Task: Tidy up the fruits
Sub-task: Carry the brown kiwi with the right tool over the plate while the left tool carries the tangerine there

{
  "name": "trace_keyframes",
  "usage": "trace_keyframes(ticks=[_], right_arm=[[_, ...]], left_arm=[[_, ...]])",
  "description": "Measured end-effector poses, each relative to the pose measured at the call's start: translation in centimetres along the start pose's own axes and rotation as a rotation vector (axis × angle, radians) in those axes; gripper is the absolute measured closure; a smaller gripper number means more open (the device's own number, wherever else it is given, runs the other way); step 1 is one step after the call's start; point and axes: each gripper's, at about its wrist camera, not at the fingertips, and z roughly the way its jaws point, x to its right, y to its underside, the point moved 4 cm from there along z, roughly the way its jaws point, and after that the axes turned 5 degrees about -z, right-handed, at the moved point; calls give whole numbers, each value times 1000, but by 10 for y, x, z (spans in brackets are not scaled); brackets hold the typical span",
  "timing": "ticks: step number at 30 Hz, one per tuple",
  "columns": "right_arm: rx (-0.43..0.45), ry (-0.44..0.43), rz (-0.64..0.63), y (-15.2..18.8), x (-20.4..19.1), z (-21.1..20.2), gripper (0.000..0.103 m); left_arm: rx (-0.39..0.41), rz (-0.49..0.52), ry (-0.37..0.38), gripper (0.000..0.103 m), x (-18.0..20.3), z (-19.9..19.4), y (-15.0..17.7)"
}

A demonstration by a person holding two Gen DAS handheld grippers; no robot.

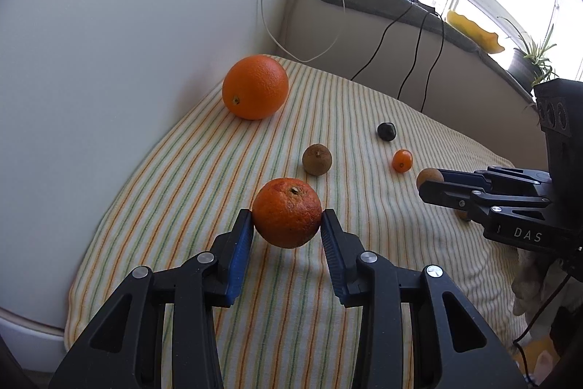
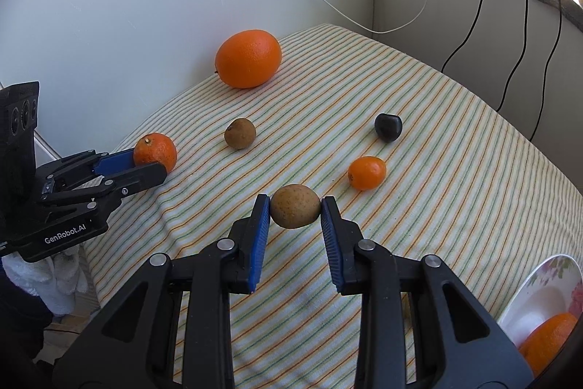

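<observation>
My left gripper is shut on a reddish mandarin, held just above the striped cloth; it also shows in the right wrist view. My right gripper is shut on a small brown round fruit, seen in the left wrist view too. On the cloth lie a big orange at the back, another brown fruit, a small dark fruit and a small orange kumquat.
The striped cloth covers the table against a white wall. A flowered white bowl holding an orange fruit stands at the front right. Cables hang along the back ledge. A white towel lies at the left edge.
</observation>
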Motion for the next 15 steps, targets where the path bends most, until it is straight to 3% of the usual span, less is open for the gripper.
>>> trace_keyframes(ticks=[15], right_arm=[[59, 47, 37, 21, 28, -54, 73]], left_arm=[[0, 69, 74, 67, 56, -4, 3]])
